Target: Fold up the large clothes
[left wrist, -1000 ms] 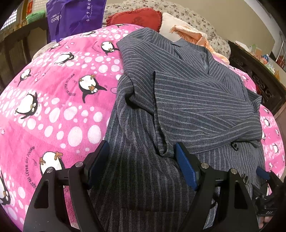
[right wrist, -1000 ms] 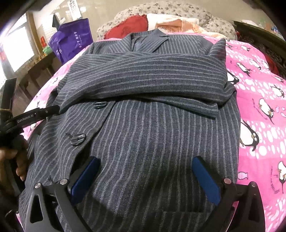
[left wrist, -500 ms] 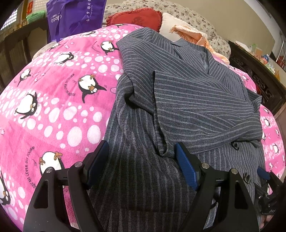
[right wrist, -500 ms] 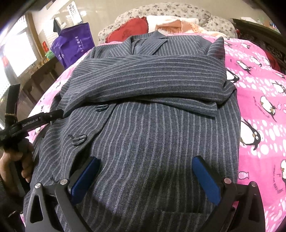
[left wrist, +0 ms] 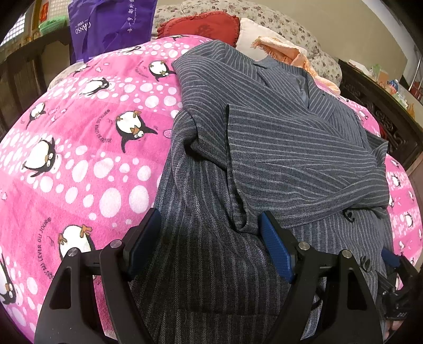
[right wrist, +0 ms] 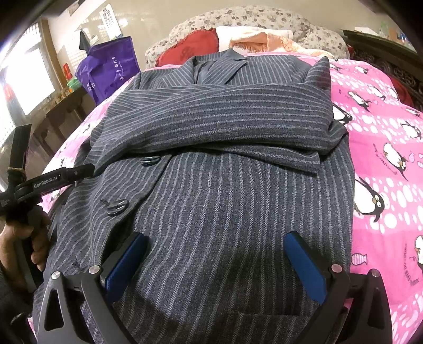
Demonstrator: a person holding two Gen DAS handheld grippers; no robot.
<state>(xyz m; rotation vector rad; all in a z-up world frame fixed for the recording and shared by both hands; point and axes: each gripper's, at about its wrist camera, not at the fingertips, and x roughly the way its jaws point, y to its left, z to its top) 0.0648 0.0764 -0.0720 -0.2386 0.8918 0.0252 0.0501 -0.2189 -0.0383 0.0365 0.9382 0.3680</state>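
A grey pinstriped suit jacket (left wrist: 277,148) lies face up on a pink penguin-print blanket (left wrist: 79,158), collar far, both sleeves folded across the chest. It fills the right wrist view (right wrist: 224,172) too. My left gripper (left wrist: 211,232) is open and empty, over the jacket's lower left part near the hem. My right gripper (right wrist: 215,254) is open and empty, over the jacket's lower right front. The left gripper also shows at the left edge of the right wrist view (right wrist: 79,169), held by a hand.
A red cushion (left wrist: 201,26), white and orange cloth (left wrist: 285,50) and a floral pillow (right wrist: 246,18) lie beyond the collar. A purple bag (left wrist: 111,23) stands at the far left. Dark wooden furniture (left wrist: 383,111) runs along the bed's right side.
The right gripper's view has tilted up a little, showing more of the room. The left gripper and the jacket have barely moved.
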